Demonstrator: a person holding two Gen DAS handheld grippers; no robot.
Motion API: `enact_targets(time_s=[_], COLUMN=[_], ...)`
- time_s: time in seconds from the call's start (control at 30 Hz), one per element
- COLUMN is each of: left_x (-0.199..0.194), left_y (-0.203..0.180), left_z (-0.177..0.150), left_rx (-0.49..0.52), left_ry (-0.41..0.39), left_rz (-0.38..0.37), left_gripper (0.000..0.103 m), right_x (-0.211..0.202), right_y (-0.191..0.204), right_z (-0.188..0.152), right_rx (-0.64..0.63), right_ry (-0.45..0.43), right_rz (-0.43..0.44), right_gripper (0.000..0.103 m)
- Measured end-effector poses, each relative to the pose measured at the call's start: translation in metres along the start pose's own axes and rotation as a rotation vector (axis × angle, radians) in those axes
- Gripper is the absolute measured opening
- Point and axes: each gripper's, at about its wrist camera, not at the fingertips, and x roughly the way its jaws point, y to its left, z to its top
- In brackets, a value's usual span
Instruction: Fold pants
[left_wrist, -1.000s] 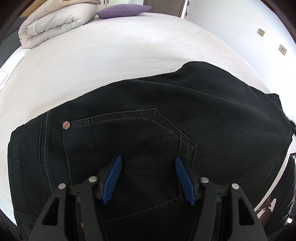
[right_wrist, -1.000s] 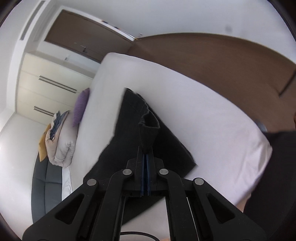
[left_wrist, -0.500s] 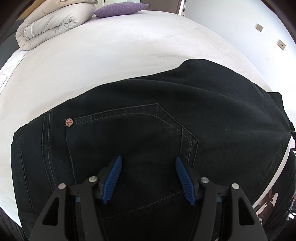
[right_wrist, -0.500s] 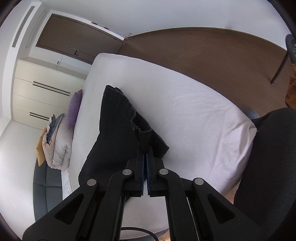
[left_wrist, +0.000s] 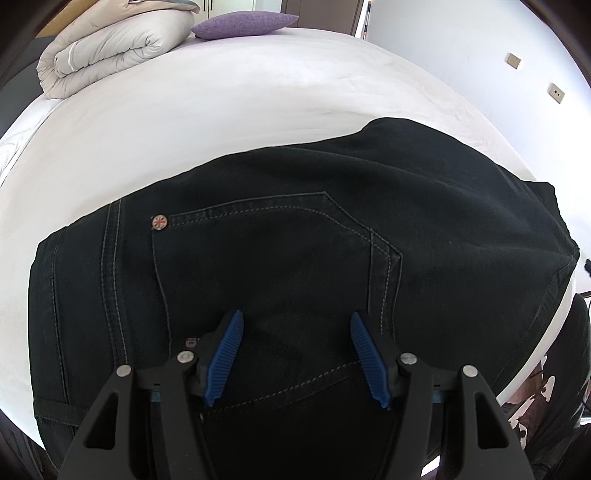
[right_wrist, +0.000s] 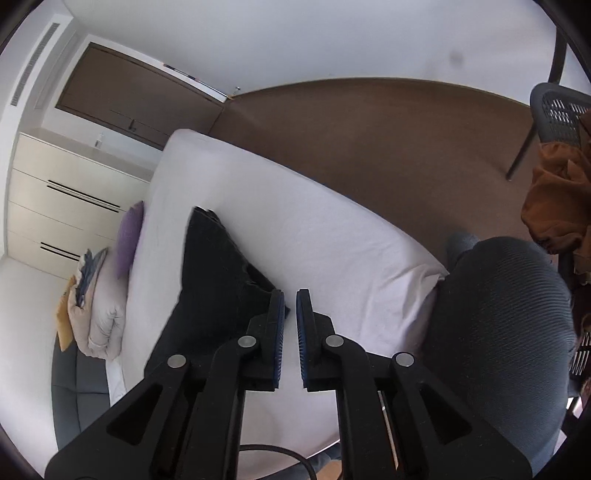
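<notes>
Your left hand-held gripper (left_wrist: 295, 354) is spread wide and grasps nothing; its blue pads (left_wrist: 226, 356) sit over the seat of the pants (left_wrist: 295, 236), right above the back pocket (left_wrist: 266, 266). Whether the pads touch the cloth, you cannot tell from this view. The pocket's pale stitching runs between and past the fingers, and a small round rivet (left_wrist: 160, 222) marks its upper left corner. The pants lie flat on the bed (left_wrist: 221, 110), black, filling the near part of the white sheet, with their far edge curving across the mattress.

Your right hand-held gripper (right_wrist: 290, 332) is released, its jaws parted by a narrow gap with nothing between them. Its left pad (right_wrist: 277, 325) is just beside the near corner of the pants (right_wrist: 210, 280), which stretch away from it as a long dark shape along the bed (right_wrist: 332, 240). To the right of the gripper a dark grey ribbed knee (right_wrist: 498, 332) presses against the mattress corner.

Farther off, a rolled beige duvet (left_wrist: 107, 44) and a purple cushion (left_wrist: 240, 24) lie at the head of the bed. Beyond the bed are the brown floor (right_wrist: 369, 129), a chair (right_wrist: 554, 110) with orange cloth (right_wrist: 554, 203) on it, and a white dresser (right_wrist: 66, 199).
</notes>
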Motion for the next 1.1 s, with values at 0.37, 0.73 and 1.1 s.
enact_targets(time_s=[0.37, 0.73, 1.1], left_x=[-0.006, -0.011, -0.018], left_y=[0.012, 0.039, 0.041], left_z=[-0.018, -0.022, -0.018], left_rx=[-0.014, -0.008, -0.001], left_ry=[-0.034, -0.031, -0.024], left_rz=[-0.015, -0.034, -0.032], left_gripper=[0.064, 0.064, 0.064], right_x=[0.073, 0.159, 0.193], right_y=[0.136, 0.168, 0.162], right_z=[-0.115, -0.229, -0.245], right_rx=[-0.198, -0.223, -0.187], right_ry=[0.511, 0.899, 0.901], right_rz=[0.477, 0.432, 0.364], right_gripper=[0.088, 0.063, 0.012])
